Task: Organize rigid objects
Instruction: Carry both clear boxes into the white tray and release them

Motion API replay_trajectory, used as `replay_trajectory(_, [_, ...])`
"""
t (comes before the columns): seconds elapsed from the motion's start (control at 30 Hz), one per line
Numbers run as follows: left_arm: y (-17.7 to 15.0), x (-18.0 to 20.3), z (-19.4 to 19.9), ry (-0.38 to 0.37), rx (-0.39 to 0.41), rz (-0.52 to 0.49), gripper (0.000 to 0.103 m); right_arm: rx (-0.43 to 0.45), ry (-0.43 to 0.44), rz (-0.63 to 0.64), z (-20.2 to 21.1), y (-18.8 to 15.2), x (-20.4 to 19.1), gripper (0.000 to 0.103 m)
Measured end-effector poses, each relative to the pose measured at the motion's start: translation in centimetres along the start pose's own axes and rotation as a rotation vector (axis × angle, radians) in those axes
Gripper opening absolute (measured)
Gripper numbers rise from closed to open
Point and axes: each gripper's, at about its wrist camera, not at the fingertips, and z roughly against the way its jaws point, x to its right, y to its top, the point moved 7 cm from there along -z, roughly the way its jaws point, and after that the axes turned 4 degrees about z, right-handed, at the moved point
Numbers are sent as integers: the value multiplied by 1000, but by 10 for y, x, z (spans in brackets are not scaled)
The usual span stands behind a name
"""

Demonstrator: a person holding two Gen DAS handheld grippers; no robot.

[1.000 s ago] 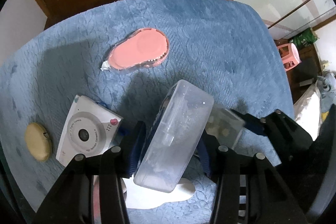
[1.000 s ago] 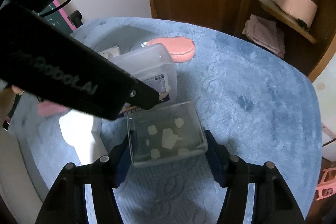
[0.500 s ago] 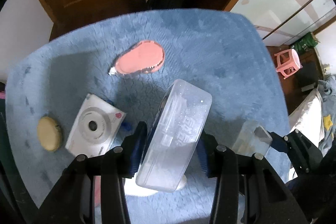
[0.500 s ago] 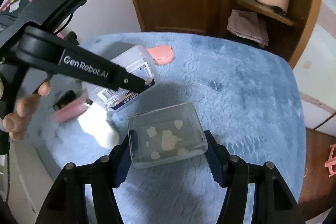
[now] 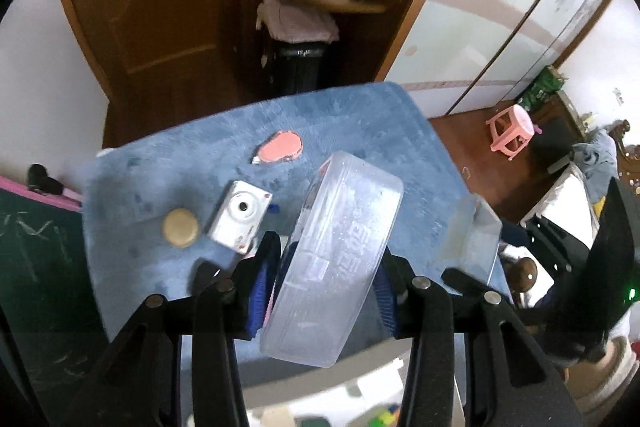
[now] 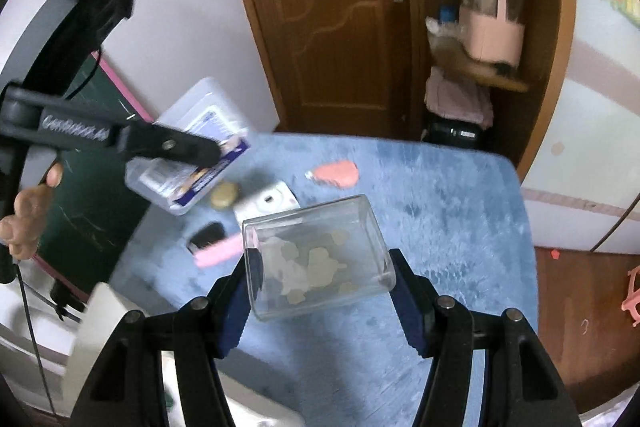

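My left gripper [image 5: 326, 279] is shut on a frosted lidded plastic box [image 5: 340, 259], held on edge high above the blue-covered table [image 5: 360, 115]. In the right wrist view that box [image 6: 192, 155] shows a blue label. My right gripper [image 6: 324, 283] is shut on a clear open tub [image 6: 316, 255] with pale patches on its bottom, also lifted off the table. Below lie a pink correction tape [image 5: 280, 147], a white toy camera [image 5: 242, 217] and a beige disc [image 5: 180, 227].
A pink and black item [image 6: 212, 247] lies near the table's left edge. A green chalkboard [image 5: 36, 247] stands left of the table. Beyond are a wooden door [image 6: 340, 27], a shelf with a pink basket [image 6: 492, 35], and a pink stool [image 5: 512, 131] on the floor.
Both grippers have risen well above the table with their boxes still held. The table looks smaller and farther off, and more of the room shows.
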Motion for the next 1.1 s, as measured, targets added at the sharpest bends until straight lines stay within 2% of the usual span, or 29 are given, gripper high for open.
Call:
replay_trajectory(0.23, [-27,-17,70,-13,82,23,47,84,-12,0,66,18,-42,63])
replay_trajectory(0.5, [-72,-29,102,-1,141,46,47,127,-61,-26,123,23,-86,63])
replay_trajectory(0.6, [-100,-27,102,-10,130,30,47,132,-85,-20,136,16,-105,63])
replay_trajectory(0.7, [-131,-27,91,-10,87,15,47,112,-93,-10,137,2,-124,64])
replay_trajectory(0.83, [-179,-35,54,-9,-32,15,47,42,-102,28,122,-35,-152,64])
replay_trajectory(0.97, [-223,-46,21,0,-142,36,47,-86,-94,63,90,-91,-179,64])
replay_trajectory(1.1, [-256,-52,-9,6,-229,39,47,-251,-26,44,54,-151,-200,64])
